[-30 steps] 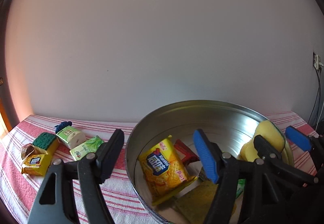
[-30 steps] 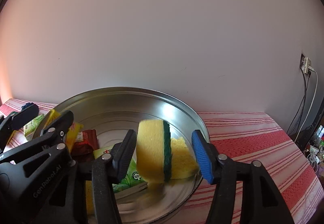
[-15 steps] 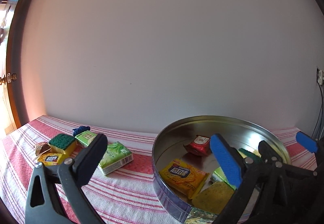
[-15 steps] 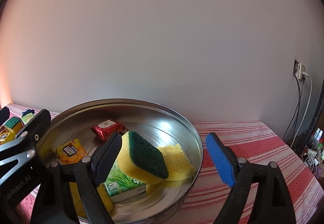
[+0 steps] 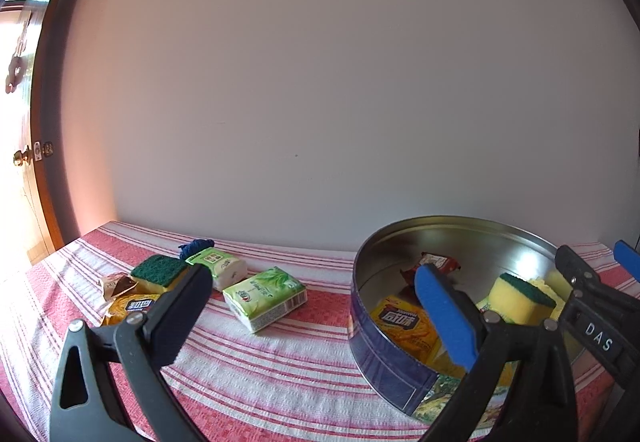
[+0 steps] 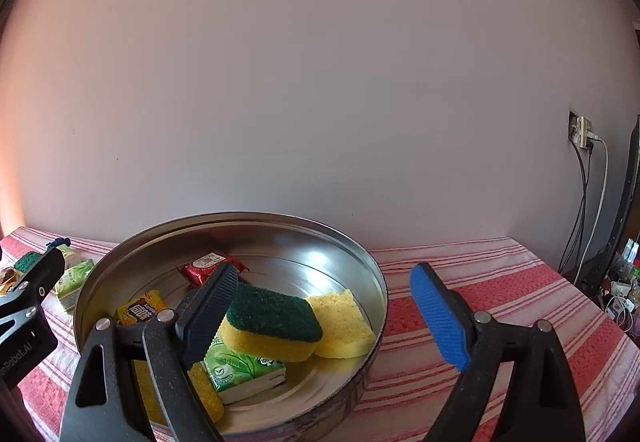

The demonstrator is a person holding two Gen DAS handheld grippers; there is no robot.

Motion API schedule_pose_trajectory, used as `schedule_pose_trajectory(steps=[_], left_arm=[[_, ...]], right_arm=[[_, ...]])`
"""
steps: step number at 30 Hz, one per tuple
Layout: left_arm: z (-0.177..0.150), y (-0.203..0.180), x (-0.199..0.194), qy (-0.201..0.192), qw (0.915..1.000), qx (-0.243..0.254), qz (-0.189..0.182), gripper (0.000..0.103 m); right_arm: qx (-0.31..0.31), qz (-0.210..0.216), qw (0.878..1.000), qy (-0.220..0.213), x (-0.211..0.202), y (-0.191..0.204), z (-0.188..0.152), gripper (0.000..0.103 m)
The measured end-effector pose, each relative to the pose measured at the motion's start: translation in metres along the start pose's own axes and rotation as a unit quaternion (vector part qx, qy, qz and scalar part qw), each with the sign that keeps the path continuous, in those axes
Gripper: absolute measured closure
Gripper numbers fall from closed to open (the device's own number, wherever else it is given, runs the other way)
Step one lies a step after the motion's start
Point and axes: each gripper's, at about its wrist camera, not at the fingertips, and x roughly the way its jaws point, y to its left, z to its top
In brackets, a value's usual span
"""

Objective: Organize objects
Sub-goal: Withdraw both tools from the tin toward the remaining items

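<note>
Sponges, snack packets and tissue packs are what we are sorting into a round metal tin (image 6: 370,274) on a red-and-white striped cloth (image 5: 280,370).

In our right wrist view, a yellow sponge with a green scrub top (image 6: 272,322) lies inside the tin, propped on a green tissue pack (image 6: 244,368). It sits just beyond the dark left finger of our right gripper (image 6: 324,316), toward the left of the gap between the fingers; we cannot tell whether that finger touches it. The blue right finger (image 6: 438,316) stands well clear, out over the cloth past the tin's rim. The jaws are spread wide and pinch nothing. A plain yellow sponge (image 6: 340,316) lies flat beside the green-topped one, with a red packet (image 6: 208,266) and a yellow cracker packet (image 6: 140,312) farther back in the tin.

Our left gripper (image 5: 316,312) is spread fully apart and empty too. Its blue finger (image 5: 446,316) reaches over the tin's near wall, while its black finger (image 5: 176,316) hangs over the cloth. Between them, farther off on the cloth, lies a green tissue pack (image 5: 264,298). Behind the black finger are a second tissue pack (image 5: 218,266), a green-topped sponge (image 5: 160,272), a yellow packet (image 5: 132,306) and a bit of blue yarn (image 5: 196,245), all close together outside the tin.
</note>
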Motion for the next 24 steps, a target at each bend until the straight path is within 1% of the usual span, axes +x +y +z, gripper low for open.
schedule_pose_trajectory(steps=[6,13,19,24], left_arm=[[-0.001,0.010,-0.006,0.002,1.0000,0.003,0.001,0.000],[-0.004,0.029,-0.010,0.022,0.9997,0.010,-0.010,0.000],[-0.007,0.054,-0.013,0.031,0.9993,0.018,-0.007,0.000],[-0.007,0.072,-0.013,0.032,0.9989,0.032,0.000,0.000]], right_arm=[[0.033,-0.019,0.999,-0.008,-0.006,-0.011,-0.001,0.013],[0.037,-0.040,0.998,-0.015,-0.017,-0.008,-0.002,0.013],[0.048,-0.052,0.997,-0.016,-0.030,-0.004,-0.005,0.013],[0.069,-0.032,0.997,-0.009,-0.042,0.011,-0.008,0.013]])
